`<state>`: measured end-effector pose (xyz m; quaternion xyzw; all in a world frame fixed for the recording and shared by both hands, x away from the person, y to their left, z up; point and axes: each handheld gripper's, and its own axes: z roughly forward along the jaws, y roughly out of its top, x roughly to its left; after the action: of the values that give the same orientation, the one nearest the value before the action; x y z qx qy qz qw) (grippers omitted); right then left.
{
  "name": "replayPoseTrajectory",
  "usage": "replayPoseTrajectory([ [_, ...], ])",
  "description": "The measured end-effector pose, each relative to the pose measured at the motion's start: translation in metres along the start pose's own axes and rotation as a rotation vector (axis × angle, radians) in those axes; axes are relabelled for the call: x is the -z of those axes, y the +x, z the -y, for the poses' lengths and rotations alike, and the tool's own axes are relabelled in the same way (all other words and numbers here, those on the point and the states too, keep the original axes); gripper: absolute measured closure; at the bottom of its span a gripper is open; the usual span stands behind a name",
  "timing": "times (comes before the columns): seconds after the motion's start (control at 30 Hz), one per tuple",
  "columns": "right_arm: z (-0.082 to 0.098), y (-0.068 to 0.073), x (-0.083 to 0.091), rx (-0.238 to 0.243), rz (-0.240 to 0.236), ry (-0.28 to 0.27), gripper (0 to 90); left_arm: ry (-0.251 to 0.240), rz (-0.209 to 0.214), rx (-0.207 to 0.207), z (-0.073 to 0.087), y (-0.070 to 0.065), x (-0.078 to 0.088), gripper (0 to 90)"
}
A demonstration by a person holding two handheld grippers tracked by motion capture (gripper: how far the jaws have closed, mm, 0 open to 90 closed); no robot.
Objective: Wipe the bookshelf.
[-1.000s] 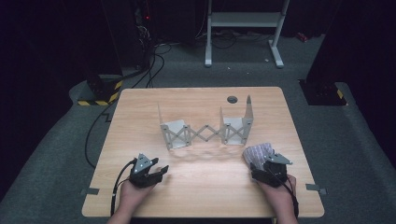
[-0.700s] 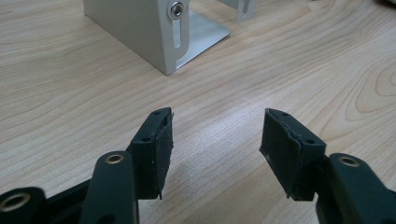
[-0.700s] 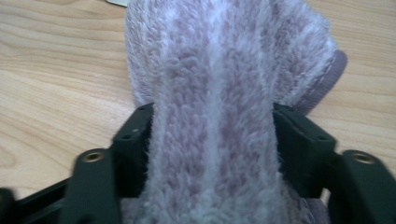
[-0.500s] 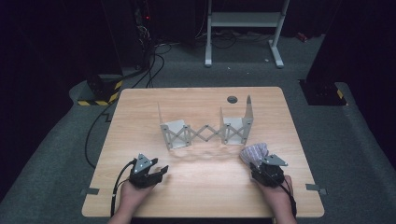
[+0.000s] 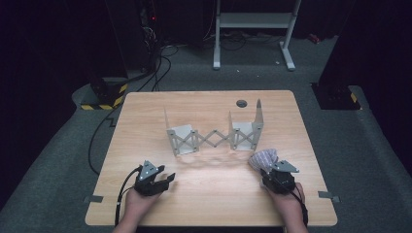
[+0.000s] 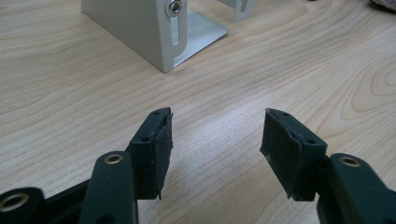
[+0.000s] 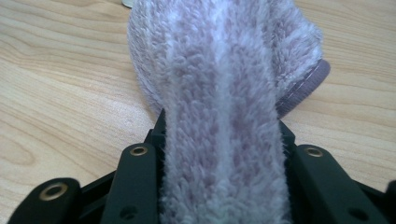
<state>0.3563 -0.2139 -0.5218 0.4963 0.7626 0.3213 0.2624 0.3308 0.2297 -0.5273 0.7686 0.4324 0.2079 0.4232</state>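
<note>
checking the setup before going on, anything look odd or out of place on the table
Nothing stands out. The folding metal rack stands upright mid-table, the right tongs have just closed on the fluffy striped sock, and the left tongs are open.

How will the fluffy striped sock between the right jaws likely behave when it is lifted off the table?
The sock looks soft and thick-piled, so it will probably droop from the right gripper, whose jaws have just been closing on it. It seems light. Its fuzzy pile should resist slipping.
</note>
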Motion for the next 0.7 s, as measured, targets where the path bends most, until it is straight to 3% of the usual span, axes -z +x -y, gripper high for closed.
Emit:
replayPoseTrajectory([
  [0.3,-0.001,-0.002,0.004,-0.013,-0.016,-0.021,59.7,-0.025,0.015,0.012,-0.001,0.0,0.003,39.6],
  [0.7,-0.008,0.007,0.021,0.0,-0.021,-0.121,59.8,-0.035,0.008,-0.003,-0.001,-0.002,0.004,37.4],
])
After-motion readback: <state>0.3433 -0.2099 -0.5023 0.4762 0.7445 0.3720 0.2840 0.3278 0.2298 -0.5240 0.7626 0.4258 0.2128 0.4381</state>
